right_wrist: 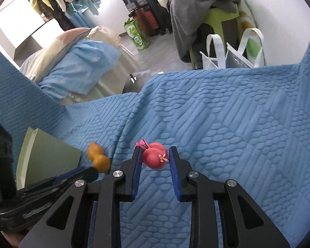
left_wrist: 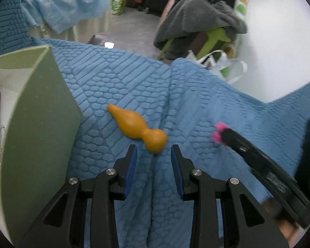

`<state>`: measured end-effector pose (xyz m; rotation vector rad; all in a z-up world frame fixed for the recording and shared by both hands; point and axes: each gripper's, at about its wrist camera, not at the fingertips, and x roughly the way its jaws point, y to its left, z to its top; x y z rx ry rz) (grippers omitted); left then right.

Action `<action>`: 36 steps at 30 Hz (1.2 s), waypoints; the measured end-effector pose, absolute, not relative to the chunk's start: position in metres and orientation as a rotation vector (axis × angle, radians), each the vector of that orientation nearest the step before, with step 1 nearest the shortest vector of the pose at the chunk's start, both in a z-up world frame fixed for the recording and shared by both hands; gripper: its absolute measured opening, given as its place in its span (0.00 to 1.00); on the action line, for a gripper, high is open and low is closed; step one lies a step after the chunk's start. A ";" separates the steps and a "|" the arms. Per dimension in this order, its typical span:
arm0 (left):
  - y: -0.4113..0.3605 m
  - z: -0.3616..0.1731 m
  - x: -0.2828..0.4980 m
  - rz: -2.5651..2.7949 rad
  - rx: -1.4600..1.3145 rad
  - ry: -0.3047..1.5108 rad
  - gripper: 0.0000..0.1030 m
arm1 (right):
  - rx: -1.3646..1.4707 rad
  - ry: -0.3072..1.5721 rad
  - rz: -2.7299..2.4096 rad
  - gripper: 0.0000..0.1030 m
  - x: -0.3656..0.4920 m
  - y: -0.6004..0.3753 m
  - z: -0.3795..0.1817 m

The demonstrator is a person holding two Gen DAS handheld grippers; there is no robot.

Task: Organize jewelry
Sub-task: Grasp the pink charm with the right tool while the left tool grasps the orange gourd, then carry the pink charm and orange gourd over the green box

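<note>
An orange gourd-shaped ornament point(left_wrist: 138, 128) lies on the blue quilt point(left_wrist: 196, 95). My left gripper point(left_wrist: 154, 153) is open, and the gourd's round end sits just at the gap between its tips, with neither pad touching it. A pink-red round ornament on a pink clip point(right_wrist: 155, 158) is pinched between the blue pads of my right gripper point(right_wrist: 155, 147), just above the quilt point(right_wrist: 227, 134). In the left wrist view the right gripper point(left_wrist: 222, 134) comes in from the right with pink showing at its tip. An open green box point(left_wrist: 41, 113) stands left of the gourd.
Inside the green box a ball chain point(left_wrist: 1, 144) and a dark beaded loop lie on the white lining. Past the quilt's far edge are the floor, a green stool under grey clothes point(right_wrist: 202, 2), a white tote bag point(right_wrist: 233, 55) and a blue pillow point(right_wrist: 82, 66).
</note>
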<state>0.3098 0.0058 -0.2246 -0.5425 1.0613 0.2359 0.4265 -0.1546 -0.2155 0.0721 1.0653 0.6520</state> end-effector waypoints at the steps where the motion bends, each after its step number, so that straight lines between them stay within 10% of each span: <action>1: 0.006 -0.230 0.312 0.242 -0.565 1.065 0.34 | 0.074 1.063 0.648 0.23 0.426 -0.156 -0.215; 36: 0.008 -0.180 0.313 0.157 -0.458 0.960 0.23 | -0.004 1.005 0.568 0.23 0.406 -0.143 -0.173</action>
